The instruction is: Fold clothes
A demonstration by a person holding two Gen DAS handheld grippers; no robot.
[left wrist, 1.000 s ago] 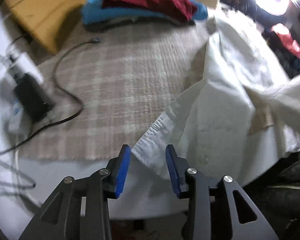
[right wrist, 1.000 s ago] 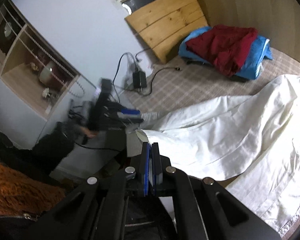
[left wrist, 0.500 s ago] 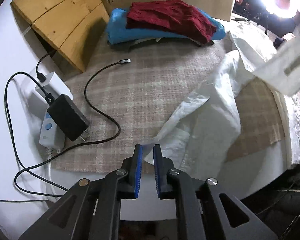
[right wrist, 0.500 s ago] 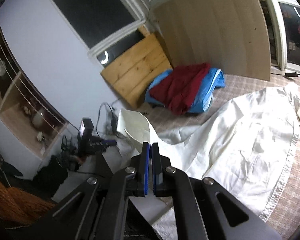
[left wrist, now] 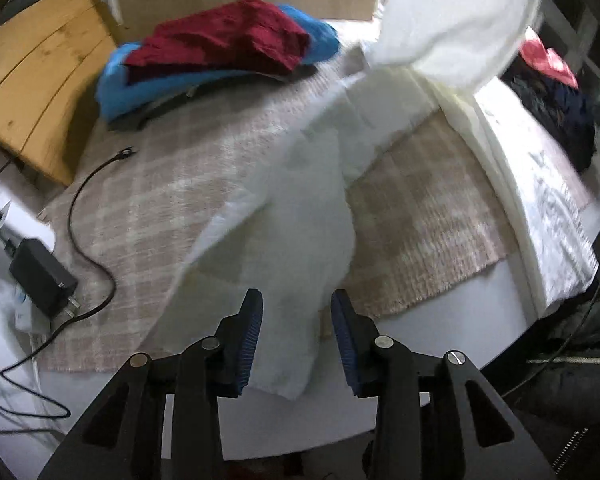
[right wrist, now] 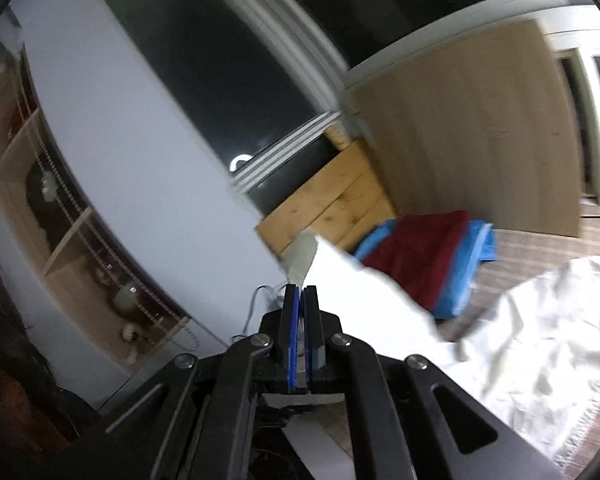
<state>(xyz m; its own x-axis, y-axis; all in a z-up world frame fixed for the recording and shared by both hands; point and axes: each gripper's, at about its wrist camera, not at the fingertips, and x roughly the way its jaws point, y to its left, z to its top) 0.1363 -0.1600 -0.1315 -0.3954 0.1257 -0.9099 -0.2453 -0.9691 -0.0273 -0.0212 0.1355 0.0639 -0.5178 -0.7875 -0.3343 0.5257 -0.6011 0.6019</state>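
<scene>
- Below our left tongs point(left wrist: 296, 334), a white shirt point(left wrist: 308, 240) drapes over a plaid cloth point(left wrist: 160, 184) that covers the table point(left wrist: 260, 420).
- We see the left tongs' blue pads standing apart; they have just been opening, and a hanging fold of the shirt shows between them with neither pad pressing on it.
- From that fold the shirt runs up and to the right, where a lifted part rises out of the top of the left wrist view.
- Our right tongs point(right wrist: 300, 336) are together, and white fabric of the shirt point(right wrist: 520, 340) rises just past their tips; blur keeps us from telling whether cloth is pinched between the pads.
- At the far end of the plaid cloth lies a red garment point(left wrist: 224, 40) on top of a blue garment point(left wrist: 140, 84), both apart from the shirt.
- A wooden board point(left wrist: 32, 92) leans behind them to the left.
- On the left edge of the table sits a black charger point(left wrist: 40, 276), with a black cable point(left wrist: 88, 208) curling across the plaid cloth.
- Beyond the right tongs we see a dark window point(right wrist: 204, 64) and open shelves point(right wrist: 60, 232) on the wall.
</scene>
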